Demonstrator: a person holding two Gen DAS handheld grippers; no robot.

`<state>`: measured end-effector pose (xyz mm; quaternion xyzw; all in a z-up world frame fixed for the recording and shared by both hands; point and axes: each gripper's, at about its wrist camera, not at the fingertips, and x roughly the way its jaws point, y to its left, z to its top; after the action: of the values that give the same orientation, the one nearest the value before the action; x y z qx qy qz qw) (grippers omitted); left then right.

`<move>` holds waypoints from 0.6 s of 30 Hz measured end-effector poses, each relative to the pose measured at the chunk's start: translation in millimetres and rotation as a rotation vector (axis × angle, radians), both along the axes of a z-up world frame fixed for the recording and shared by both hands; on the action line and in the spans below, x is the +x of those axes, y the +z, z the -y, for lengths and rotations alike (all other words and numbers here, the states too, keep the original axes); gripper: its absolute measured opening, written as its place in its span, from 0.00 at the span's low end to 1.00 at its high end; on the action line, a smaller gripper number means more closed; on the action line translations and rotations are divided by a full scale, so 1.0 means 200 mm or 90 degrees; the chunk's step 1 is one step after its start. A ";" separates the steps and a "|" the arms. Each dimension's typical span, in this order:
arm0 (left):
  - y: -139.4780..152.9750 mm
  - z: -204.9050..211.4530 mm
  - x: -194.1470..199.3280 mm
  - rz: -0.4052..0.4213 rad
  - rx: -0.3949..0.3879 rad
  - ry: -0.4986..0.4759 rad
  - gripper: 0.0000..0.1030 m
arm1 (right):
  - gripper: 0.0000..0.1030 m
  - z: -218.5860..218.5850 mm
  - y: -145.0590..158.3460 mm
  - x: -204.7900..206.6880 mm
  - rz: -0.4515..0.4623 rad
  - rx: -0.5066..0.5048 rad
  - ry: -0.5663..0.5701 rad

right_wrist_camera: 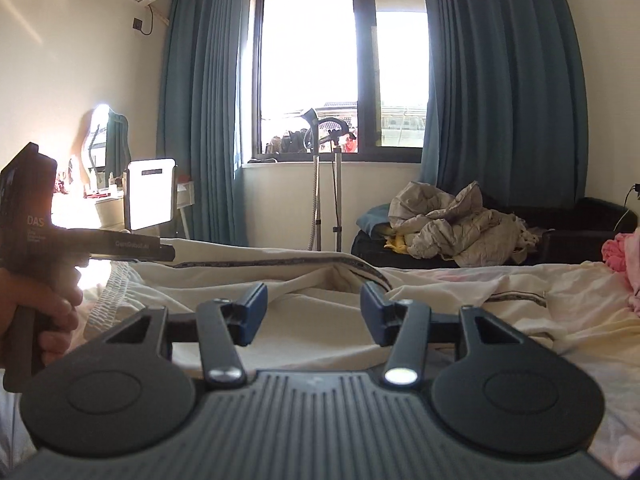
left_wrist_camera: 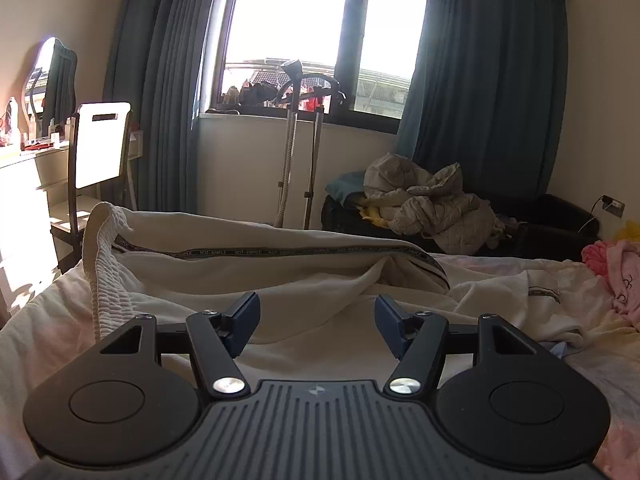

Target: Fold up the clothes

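I'm working in a bedroom with blue curtains (right_wrist_camera: 200, 112) framing a bright window, and the work surface is a bed (left_wrist_camera: 600, 368) covered in a pale, faintly pink sheet. Spread across it is the cream garment (left_wrist_camera: 280, 276), lying rumpled rather than flat, with a gathered elastic waistband (left_wrist_camera: 108, 276) standing up at about 10 o'clock from the left tool (left_wrist_camera: 318, 330). A dark printed ribbon trim (left_wrist_camera: 248, 253) runs along its upper edge toward 1 o'clock. A pink garment (left_wrist_camera: 616, 276) sits at the bed's far edge around 3 o'clock.

Both tools are spread wide with nothing between the blue pads. The right tool (right_wrist_camera: 313, 314) hovers just above the cream cloth; the left tool's side shows at 9 o'clock in the right view, held in a hand (right_wrist_camera: 52, 316).

I judge the fabric soft, light and thickish, like jersey or fleece. It should drape and bunch rather than hold a crease, and it won't slip much on the sheet. The waistband looks the firmest place to pinch, since the gathers give bulk. The ribbon-trimmed edge is the other good hold, being a stiffer seam. Pinching only the top layer is the risk, as several folds overlap near 12 o'clock.
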<state>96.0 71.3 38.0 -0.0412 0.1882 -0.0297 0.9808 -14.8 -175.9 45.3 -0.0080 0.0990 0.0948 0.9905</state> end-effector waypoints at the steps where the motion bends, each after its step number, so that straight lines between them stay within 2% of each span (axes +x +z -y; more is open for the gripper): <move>1: -0.03 0.06 0.00 -0.005 0.008 -0.014 0.66 | 0.52 0.04 -0.02 0.00 -0.005 0.004 -0.009; 6: -0.21 0.33 0.06 -0.037 0.075 -0.070 0.66 | 0.55 0.22 -0.11 0.02 -0.035 0.040 -0.055; 12: -0.37 0.54 0.25 -0.051 0.122 -0.106 0.66 | 0.55 0.43 -0.22 0.07 -0.067 0.086 -0.106; 15: -0.46 0.65 0.37 -0.050 0.148 -0.109 0.71 | 0.58 0.45 -0.24 0.14 -0.074 0.103 -0.117; 18: -0.52 0.73 0.48 -0.041 0.152 -0.114 0.78 | 0.59 0.46 -0.27 0.20 -0.085 0.100 -0.126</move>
<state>192.3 -74.6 -66.2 0.0915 0.2245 -0.0935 0.9657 24.9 -267.9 -8.3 0.0853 0.1570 0.0043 0.9839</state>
